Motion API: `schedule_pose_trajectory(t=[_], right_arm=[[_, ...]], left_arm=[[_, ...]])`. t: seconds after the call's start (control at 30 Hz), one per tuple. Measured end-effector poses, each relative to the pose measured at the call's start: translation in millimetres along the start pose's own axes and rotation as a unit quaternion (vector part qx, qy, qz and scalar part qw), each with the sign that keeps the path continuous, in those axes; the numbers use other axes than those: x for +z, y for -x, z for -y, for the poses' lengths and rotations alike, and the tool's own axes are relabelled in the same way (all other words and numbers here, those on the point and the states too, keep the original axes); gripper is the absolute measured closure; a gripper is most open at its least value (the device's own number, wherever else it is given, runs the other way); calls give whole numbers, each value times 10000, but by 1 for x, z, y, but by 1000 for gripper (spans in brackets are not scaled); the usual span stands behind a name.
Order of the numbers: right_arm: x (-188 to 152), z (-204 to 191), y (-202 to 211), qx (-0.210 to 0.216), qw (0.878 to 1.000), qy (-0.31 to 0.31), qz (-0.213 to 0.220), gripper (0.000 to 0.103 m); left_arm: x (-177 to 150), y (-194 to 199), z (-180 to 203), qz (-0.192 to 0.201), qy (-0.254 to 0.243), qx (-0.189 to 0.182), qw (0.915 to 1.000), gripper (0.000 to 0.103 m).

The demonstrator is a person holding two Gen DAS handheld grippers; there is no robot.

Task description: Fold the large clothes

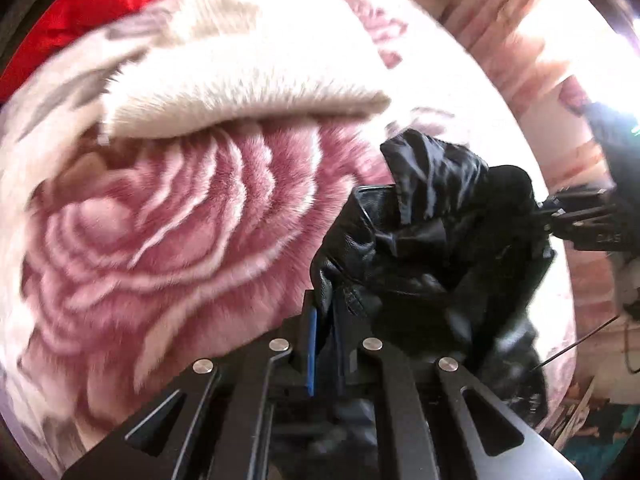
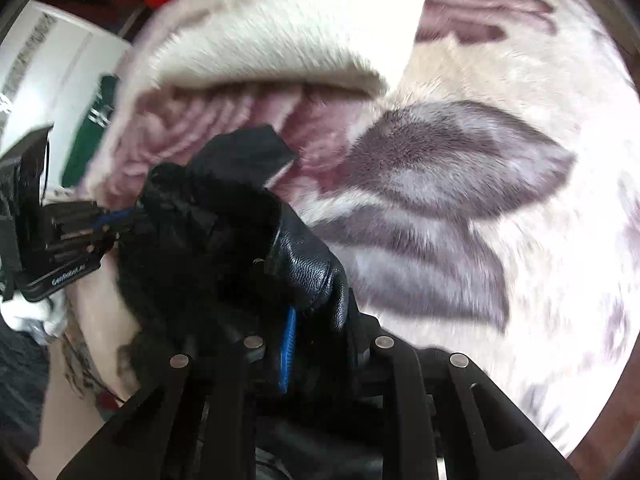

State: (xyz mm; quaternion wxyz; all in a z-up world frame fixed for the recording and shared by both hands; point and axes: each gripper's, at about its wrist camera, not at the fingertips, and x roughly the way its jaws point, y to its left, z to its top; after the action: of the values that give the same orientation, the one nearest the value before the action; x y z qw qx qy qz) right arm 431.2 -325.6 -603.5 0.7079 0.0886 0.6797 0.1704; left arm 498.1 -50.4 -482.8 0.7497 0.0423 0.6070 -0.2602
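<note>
- Black leather jacket [image 1: 432, 248] hangs bunched between your two grippers, held above a plush blanket [image 1: 160, 220] printed with large pink roses and grey leaves.
- Your left gripper [image 1: 325, 344] has its blue-padded fingers [image 1: 312, 352] closed on a fold of the jacket's grained leather, near the bottom centre of the left wrist view.
- In that same view, your right gripper [image 1: 580, 220] reaches in from the right edge and meets the far right side of the bunched jacket.
- Your right gripper [image 2: 294, 340] is likewise closed on the jacket [image 2: 224, 240]; one blue pad [image 2: 287, 344] shows against the leather, and the other is hidden by the garment.
- In the right wrist view, your left gripper [image 2: 116, 222] comes in from the left edge, its blue pads pinching the jacket's far left side.
- The jacket's shiny black lining sticks up in a crumpled peak at the top of the bundle, with leather below it and nearer the cameras.
- The garment is gathered in a heap, not spread flat, and more of it hangs down below the grippers.
- A thick cream fold [image 1: 240, 92] of the blanket lies rolled over on the far side, beyond the jacket.
- Red fabric [image 1: 100, 0] shows at the far left, past the blanket's edge.
- A white surface with a green object [image 2: 88, 152] on it sits at the left of the right wrist view.
- Both views are slightly blurred.
</note>
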Motion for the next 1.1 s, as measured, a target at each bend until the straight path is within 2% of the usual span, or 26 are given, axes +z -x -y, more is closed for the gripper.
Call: schedule_pose_trajectory(t=[0.07,0.2,0.23,0.3,0.37,0.47,0.53,0.57,0.67,0.73,0.77,0.8,0.83,0.87,0.9,0.93,0.97,1.0,1.1], right_arm=[[-26,-5,24,117,9997,-83,218,82],[-94,-37,58,462,9979,-219,391,82],[-112,-41,63,485,9977,-235,415,82],[-151,-47,68,559,9973,-341,338,83],[-186,-54,64,552,9975,-398,175,83],[-242,-55,42,538,9968,-522,-261,83],[-268,-53,16,487,9964,-459,-512,81],[-280,-51,3,361,9962,-400,-690,76],[-300,-47,-16,381,9935,-431,-987,71],[-312,-49,-14,407,9931,-304,-1053,67],[-317,-50,-10,400,9935,-226,-1046,60],[-323,-51,-5,378,9937,-129,-1047,40],[-328,-52,1,336,9941,-43,-1030,30],[-336,-52,7,341,9946,36,-981,16],[-342,-48,13,505,9944,12,-926,12],[-346,-43,18,651,9935,-96,-927,12],[-351,-37,23,806,9919,-280,-944,12],[-357,-28,29,946,9896,-550,-937,12],[-365,-1,32,1162,9803,-1372,-821,12]], left_arm=[[-20,27,13,190,29,-53,9998,99],[-96,72,52,282,249,-163,9992,99],[-94,72,53,237,339,-155,9990,99],[-124,73,58,118,598,-145,9980,99],[-153,63,55,-79,985,-339,9945,99],[-200,43,61,-265,1400,-374,9891,96],[-228,25,63,-596,1851,-606,9790,93],[-240,20,63,-740,2093,-777,9720,93],[-261,22,63,-863,2571,-1156,9556,93],[-273,32,64,-873,2843,-1458,9436,90],[-277,36,63,-834,2948,-1555,9391,90],[-279,42,62,-778,3063,-1635,9346,87],[-282,47,60,-758,3186,-1669,9300,74],[-285,52,57,-727,3305,-1781,9240,60],[-286,58,55,-652,3386,-1878,9197,28],[-288,63,52,-573,3469,-1952,9156,20],[-290,68,49,-510,3561,-2004,9113,20],[-291,73,46,-459,3648,-1892,9105,20],[-294,75,34,-306,3808,-1392,9136,20]])
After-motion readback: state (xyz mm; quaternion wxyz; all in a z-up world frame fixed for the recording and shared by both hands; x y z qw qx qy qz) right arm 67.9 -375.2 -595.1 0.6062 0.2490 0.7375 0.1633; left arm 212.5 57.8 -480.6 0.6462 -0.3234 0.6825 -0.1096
